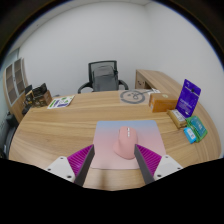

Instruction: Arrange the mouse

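Observation:
A pink mouse (124, 141) lies on a pastel blue-and-pink mouse mat (104, 131) on the wooden desk (60, 130). My gripper (114, 150) is low over the mat's near edge with its fingers spread. The mouse's near end stands between the fingertips, closer to the right finger (146, 158), with a gap at either side. The left finger (80, 160) is well apart from the mouse. Nothing is held.
A black office chair (103, 75) stands behind the desk. A purple box (188, 95) and green packets (192, 127) sit at the right. A coiled cable (132, 96) lies at the back, papers (60, 101) at the back left. A shelf (14, 82) stands at the far left.

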Motion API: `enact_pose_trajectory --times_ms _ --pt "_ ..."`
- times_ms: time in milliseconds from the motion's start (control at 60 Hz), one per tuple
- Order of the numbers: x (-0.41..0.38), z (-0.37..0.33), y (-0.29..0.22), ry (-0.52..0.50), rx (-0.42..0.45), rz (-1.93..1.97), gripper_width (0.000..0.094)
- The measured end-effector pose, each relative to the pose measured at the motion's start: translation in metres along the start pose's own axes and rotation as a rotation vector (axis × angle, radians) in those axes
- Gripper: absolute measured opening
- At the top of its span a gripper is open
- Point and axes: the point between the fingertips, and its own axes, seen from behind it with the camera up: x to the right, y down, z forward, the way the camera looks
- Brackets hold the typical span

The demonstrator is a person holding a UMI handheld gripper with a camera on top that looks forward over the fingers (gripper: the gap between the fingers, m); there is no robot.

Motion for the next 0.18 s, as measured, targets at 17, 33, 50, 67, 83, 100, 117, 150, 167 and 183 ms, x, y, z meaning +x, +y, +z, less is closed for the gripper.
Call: enact_pose_trajectory --times_ms 17,33,50,67,83,100,117,150,167,183 --pt "-0.005 -0.007 0.001 0.001 0.002 0.004 0.0836" --pt "-0.011 -0.015 0.002 0.0 0.004 0.011 0.0834" --pt "-0.018 -0.022 0.004 -0.004 0.005 0.017 0.0835" --pt "-0.025 -0.03 0.006 -0.009 0.007 0.026 0.0834" --pt "-0.033 -0.037 0.007 -0.014 0.008 0.037 0.0834" --pt "-0.04 -0.044 0.009 -0.018 0.01 0.048 0.0835" --pt "-0.047 -0.05 0.011 -0.022 0.013 0.06 0.0834" --pt "-0.061 -0.063 0.014 -0.027 0.019 0.083 0.0834" --pt "-0.067 -0.069 0.016 -0.027 0.023 0.093 0.0835" --pt "-0.072 -0.075 0.017 -0.027 0.027 0.102 0.0835"
